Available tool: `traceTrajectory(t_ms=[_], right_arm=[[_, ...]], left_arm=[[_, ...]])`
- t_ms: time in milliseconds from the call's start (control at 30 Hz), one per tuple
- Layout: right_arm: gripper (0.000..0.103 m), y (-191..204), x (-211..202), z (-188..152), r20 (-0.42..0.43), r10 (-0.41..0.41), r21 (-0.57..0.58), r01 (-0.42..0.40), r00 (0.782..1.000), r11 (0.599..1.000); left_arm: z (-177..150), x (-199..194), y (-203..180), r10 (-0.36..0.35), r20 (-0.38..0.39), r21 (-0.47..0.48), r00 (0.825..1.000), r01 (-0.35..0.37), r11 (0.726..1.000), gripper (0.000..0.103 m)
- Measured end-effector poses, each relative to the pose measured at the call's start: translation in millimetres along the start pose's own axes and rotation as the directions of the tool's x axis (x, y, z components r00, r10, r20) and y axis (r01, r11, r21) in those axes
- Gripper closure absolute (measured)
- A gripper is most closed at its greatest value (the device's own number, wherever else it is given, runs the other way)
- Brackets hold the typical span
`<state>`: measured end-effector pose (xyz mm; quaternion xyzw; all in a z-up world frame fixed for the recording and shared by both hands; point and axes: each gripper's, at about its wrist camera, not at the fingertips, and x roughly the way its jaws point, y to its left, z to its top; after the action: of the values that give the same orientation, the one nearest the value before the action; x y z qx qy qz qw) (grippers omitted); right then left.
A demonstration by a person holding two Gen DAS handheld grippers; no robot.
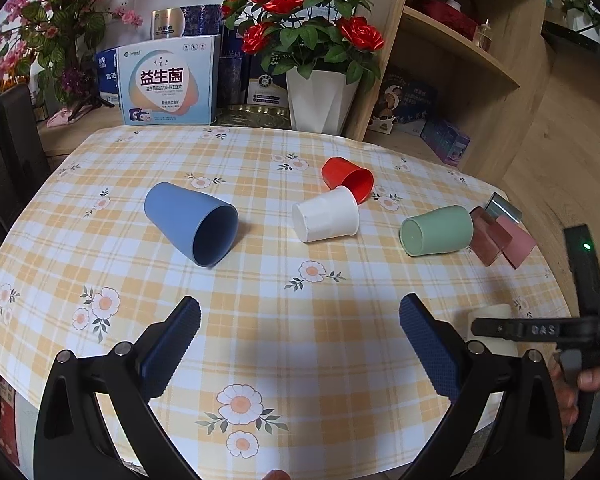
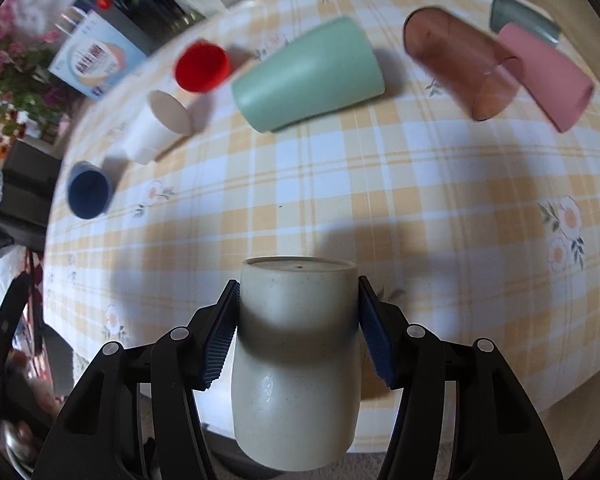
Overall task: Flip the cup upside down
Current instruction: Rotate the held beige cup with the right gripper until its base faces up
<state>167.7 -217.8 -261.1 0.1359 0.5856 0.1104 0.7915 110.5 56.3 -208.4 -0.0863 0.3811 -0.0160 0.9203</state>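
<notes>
Cream cup [image 2: 296,364] above checked tablecloth [image 2: 380,184]

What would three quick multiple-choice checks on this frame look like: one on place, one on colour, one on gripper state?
1. The white cup lies against which cup?
A blue
B red
C green

2. What colour is the cup in the right gripper?
A cream
B pink
C red

3. The left gripper is:
A shut on a cup
B open, holding nothing
C out of view

Key: 1 B, its rim end touches the red cup. 2 A, the cream cup sits between the pads. 3 B, fingers spread over bare tablecloth.
</notes>
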Motion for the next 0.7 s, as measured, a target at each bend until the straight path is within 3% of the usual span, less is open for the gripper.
traceTrajectory(t_ms=[267, 433, 600, 700], right_arm=[[0.047, -14, -30, -25, 0.081, -0.004, 0.034, 0.002, 0.997, 0.999], [0.048, -12, -44, -13, 0.181, -0.002, 0.015, -0.001, 0.984, 1.000], [0.048, -1, -39, 3, 0.239, -0.080, -0.046, 0.093, 0.968, 0.995], [0.049, 5, -34, 13, 0.242, -0.089, -0.070, 0.109, 0.966, 0.992]], left_arm=[[-3, 0, -9, 0.003, -0.011, 0.016, 1.000, -0.003, 1.000, 0.006], [-3, 1, -9, 0.007, -0.016, 0.010, 1.000, -0.007, 1.000, 0.006], [-4, 2, -8, 0.011, -0.022, 0.009, 1.000, -0.011, 1.000, 0.006], [-3, 2, -5, 0.016, -0.023, 0.002, 1.000, -0.016, 1.000, 0.006]])
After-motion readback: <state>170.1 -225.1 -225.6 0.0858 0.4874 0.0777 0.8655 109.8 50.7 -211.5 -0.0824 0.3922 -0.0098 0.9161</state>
